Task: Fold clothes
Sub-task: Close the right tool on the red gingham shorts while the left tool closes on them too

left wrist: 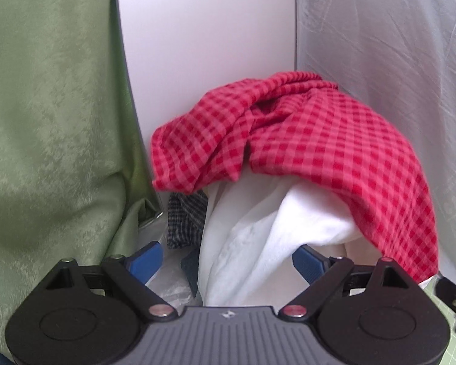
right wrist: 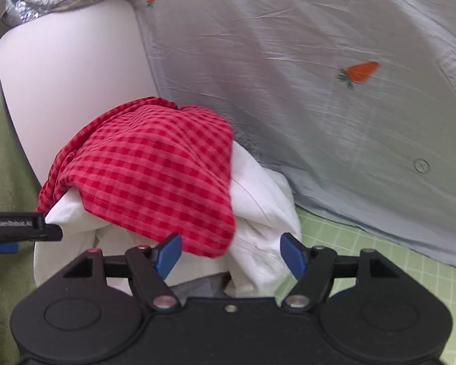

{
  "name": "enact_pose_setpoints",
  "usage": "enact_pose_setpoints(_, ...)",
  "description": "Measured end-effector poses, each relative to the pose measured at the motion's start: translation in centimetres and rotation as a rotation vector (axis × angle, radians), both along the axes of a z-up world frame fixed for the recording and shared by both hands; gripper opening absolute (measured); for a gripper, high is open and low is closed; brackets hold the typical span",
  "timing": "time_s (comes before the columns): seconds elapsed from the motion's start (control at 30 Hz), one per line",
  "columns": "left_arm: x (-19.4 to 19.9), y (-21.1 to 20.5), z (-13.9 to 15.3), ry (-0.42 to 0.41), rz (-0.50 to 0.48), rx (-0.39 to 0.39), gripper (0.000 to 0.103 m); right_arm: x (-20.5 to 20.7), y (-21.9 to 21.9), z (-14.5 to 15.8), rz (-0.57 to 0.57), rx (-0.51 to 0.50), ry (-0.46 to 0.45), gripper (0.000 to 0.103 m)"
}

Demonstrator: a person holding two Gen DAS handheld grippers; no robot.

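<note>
- On your far left hangs a green curtain (left wrist: 45,121), with a white panel (left wrist: 197,45) just beside it.
- Your left gripper (left wrist: 228,261) has its blue fingers (left wrist: 146,260) spread wide, gripping nothing; white cloth (left wrist: 258,243) lies between them.
- A small dark checked cloth (left wrist: 187,219) sits low beside the white cloth, near the curtain's foot.
- The clothes pile stands ahead of both grippers: a red checked shirt (right wrist: 155,167) draped over the white cloth, against the panel.
- Your right gripper (right wrist: 231,255) is also spread wide and holding nothing, its fingers (right wrist: 293,255) on either side of the pile's near edge.
- To the right, a pale grey sheet (right wrist: 319,121) with carrot prints lies over a green grid mat (right wrist: 380,267).
</note>
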State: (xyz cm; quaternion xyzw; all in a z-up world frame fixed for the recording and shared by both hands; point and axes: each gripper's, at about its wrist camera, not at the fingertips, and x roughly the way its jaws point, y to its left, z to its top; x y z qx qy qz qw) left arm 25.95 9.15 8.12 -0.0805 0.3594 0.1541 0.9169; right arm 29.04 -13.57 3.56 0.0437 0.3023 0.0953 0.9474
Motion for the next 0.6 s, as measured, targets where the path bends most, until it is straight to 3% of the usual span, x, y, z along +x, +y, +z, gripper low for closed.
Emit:
enact_pose_setpoints(0.1,-0.8,1.7,2.0,-0.079,-0.005,-0.027,0.092,2.7,1.9,-0.4,0.035,-0.048,0.001,0.073)
enact_pose_setpoints(0.23,0.4,4.9,2.7,-0.131,0.066,-0.093,0.092,4.8,2.9,-1.3,0.039,-0.061,0.013,0.073)
enact_pose_setpoints(0.33,3.9,6.0,1.2,-0.085,0.048,-0.069,0.083,5.8,2.9,-2.0,0.039,-0.042,0.03,0.069)
enact_pose_setpoints(0.4,6.4,6.8,-0.5,-0.036,0.036,-0.096,0.076,6.3,2.9,-2.3,0.039,-0.028,0.044,0.065)
enact_pose_setpoints(0.5,8.9,7.8,-2.2,-0.001,0.036,-0.163,0.069,6.3,3.0,-2.4,0.048,-0.02,0.051,0.053)
enact_pose_setpoints(0.6,9.9,8.0,-3.1,0.005,0.017,-0.196,0.055,6.3,3.3,-2.4,0.079,-0.047,0.053,0.04)
